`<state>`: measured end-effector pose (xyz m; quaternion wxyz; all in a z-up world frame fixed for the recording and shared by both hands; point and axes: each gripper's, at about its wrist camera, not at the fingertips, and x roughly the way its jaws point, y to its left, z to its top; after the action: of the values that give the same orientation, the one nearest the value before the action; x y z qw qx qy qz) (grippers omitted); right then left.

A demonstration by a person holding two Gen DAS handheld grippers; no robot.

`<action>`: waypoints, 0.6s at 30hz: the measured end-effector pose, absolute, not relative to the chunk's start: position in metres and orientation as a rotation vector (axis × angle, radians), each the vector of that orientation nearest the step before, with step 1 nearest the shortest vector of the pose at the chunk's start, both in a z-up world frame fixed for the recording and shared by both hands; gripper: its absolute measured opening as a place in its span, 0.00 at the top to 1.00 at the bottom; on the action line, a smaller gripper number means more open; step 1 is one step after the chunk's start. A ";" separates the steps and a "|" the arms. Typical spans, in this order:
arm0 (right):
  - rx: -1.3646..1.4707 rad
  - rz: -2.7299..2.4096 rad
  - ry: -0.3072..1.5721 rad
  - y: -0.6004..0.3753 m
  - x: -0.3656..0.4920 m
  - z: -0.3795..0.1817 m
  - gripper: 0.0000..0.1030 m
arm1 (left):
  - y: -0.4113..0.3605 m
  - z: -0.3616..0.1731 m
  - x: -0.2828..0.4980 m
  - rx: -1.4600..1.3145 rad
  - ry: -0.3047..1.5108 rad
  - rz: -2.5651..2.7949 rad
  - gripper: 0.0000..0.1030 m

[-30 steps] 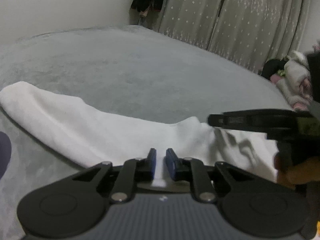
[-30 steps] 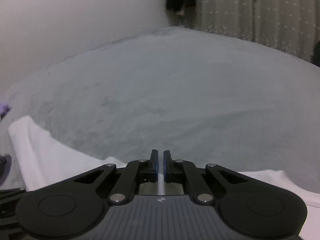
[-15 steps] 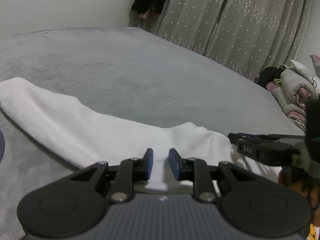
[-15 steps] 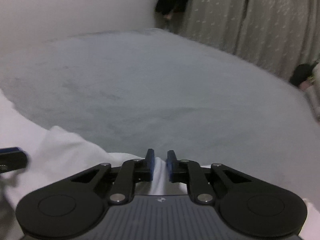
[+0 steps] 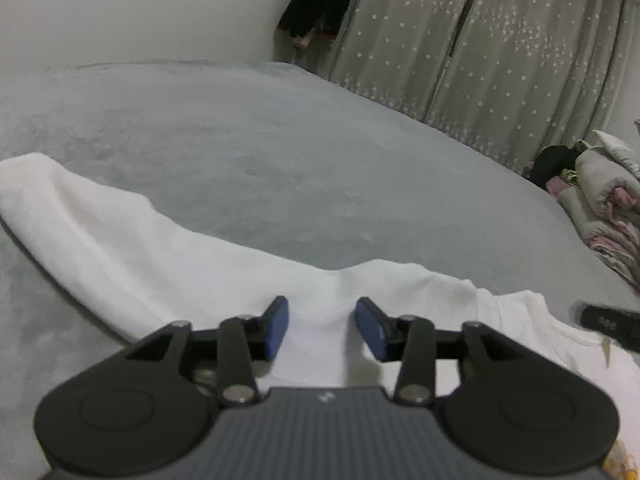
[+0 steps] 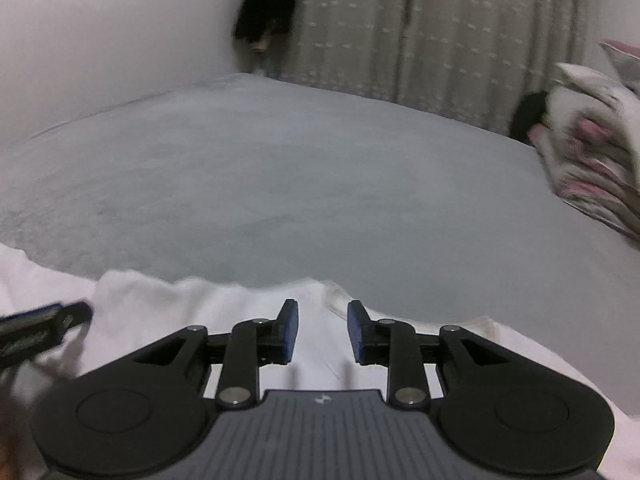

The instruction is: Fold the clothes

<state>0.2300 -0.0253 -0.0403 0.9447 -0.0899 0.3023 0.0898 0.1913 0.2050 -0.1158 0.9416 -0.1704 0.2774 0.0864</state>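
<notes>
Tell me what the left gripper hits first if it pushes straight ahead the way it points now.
Probably the white garment: the open left gripper has it lying between and just beyond its fingers. Past that fold comes only the grey bed cover. Its height above the cloth is unclear.

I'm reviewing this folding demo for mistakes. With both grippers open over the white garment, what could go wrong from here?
The left gripper and right gripper hold nothing, so the white garment may settle unevenly on the grey bed cover. Its sleeve trails far out and could be left unfolded. The grippers sit close together, so they might bump when regrasping.
</notes>
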 end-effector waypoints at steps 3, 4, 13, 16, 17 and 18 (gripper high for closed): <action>-0.188 0.138 0.610 -0.058 0.194 -0.016 0.72 | 0.199 -0.115 0.192 -0.313 0.569 0.177 0.47; -0.183 0.121 0.603 -0.072 0.184 -0.007 0.70 | 0.197 -0.115 0.192 -0.301 0.570 0.177 0.47; 0.004 -0.040 0.551 -0.195 0.092 0.045 0.58 | 0.185 -0.079 0.165 -0.330 0.670 0.133 0.25; 0.053 -0.089 0.544 -0.229 0.063 0.051 0.56 | 0.175 -0.061 0.151 -0.316 0.702 0.095 0.22; 0.067 -0.105 0.542 -0.239 0.053 0.052 0.55 | 0.170 -0.054 0.147 -0.297 0.708 0.087 0.21; 0.080 -0.119 0.540 -0.248 0.044 0.052 0.54 | 0.166 -0.047 0.142 -0.277 0.708 0.076 0.20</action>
<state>0.0439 -0.2479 0.0523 0.9612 0.0393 0.2666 -0.0590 0.1423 0.1663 -0.0471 0.9278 -0.1351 0.3457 0.0371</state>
